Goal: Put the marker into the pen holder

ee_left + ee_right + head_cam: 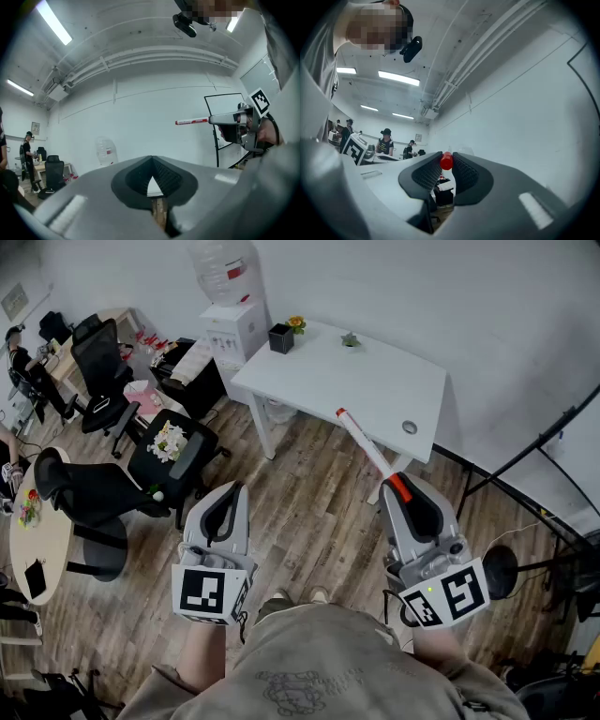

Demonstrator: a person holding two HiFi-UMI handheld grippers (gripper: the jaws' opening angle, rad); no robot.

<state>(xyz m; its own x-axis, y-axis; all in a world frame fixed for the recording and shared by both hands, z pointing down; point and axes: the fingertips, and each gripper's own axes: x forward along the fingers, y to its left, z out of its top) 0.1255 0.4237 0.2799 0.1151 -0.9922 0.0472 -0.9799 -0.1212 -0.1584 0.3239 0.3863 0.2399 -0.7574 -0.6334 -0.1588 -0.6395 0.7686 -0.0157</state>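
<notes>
Projecting forward from the right gripper [405, 487], the marker [367, 444] is pinched at its rear end between the two jaws, which press on it from both sides. In the right gripper view only the round red butt of the marker shows, seated high between the ribbed black pads [427, 174]. In the head view the barrel is white, with a red band where it leaves the jaws and a small red tip at the far end. The left gripper view shows it level, white with a red printed label; the print is too small to read.

The marker is held in the air and touches nothing but the jaws. In the head view its tip lines up with the near edge of the white table [375, 390].

The left gripper [225, 495] carries nothing. Its jaws are pressed together at the tips, with only a small triangular gap behind them.

A small black cup [280, 337] at the table's far left corner is probably the pen holder; its contents cannot be made out. An orange flower [296, 323] stands just beside it, and a small green plant [350, 338] sits further along the far edge. The middle of the tabletop is bare.

Bare wood floor [319, 512] lies between the person and the table. Office chairs [169, 451] crowd the left side, and black stand legs [525, 451] cross the right.
</notes>
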